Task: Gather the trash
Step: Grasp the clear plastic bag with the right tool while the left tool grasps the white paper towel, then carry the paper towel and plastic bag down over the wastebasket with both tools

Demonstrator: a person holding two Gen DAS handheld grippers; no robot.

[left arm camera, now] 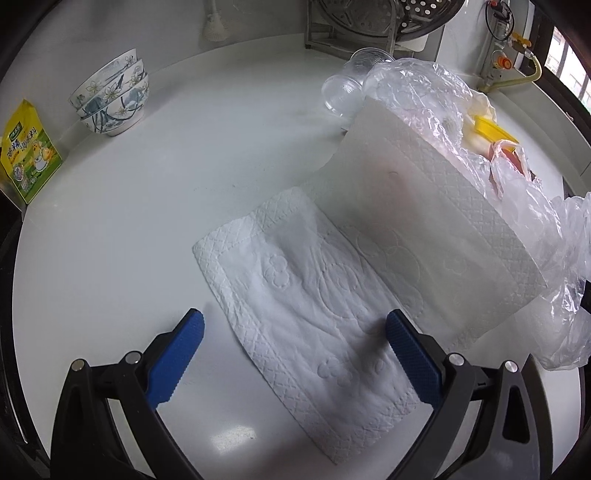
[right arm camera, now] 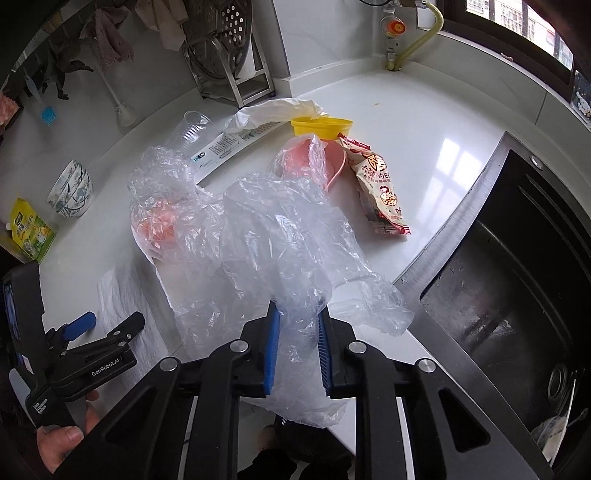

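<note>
A white embossed paper towel [left arm camera: 306, 314] lies flat on the white counter [left arm camera: 147, 221]. My left gripper [left arm camera: 295, 317] hangs open just above it, one blue pad on either side of the sheet. A second towel sheet [left arm camera: 424, 221] leans up against a crumpled clear plastic bag [left arm camera: 424, 96]. My right gripper [right arm camera: 299, 325] is shut on that bag [right arm camera: 266, 229], with film bunched between its blue pads. Beyond the bag are a pink bowl [right arm camera: 303, 158], a yellow cup [right arm camera: 319, 127], a red snack wrapper [right arm camera: 380, 188] and clear plastic cups [right arm camera: 192, 129]. The left gripper [right arm camera: 107, 325] shows at lower left.
Stacked floral bowls [left arm camera: 110, 96] and a yellow-green packet [left arm camera: 29, 155] stand at the counter's left. A dish rack [left arm camera: 369, 22] is against the back wall. A dark steel sink [right arm camera: 517, 277] drops off to the right. A person's hand [right arm camera: 62, 443] holds the left gripper.
</note>
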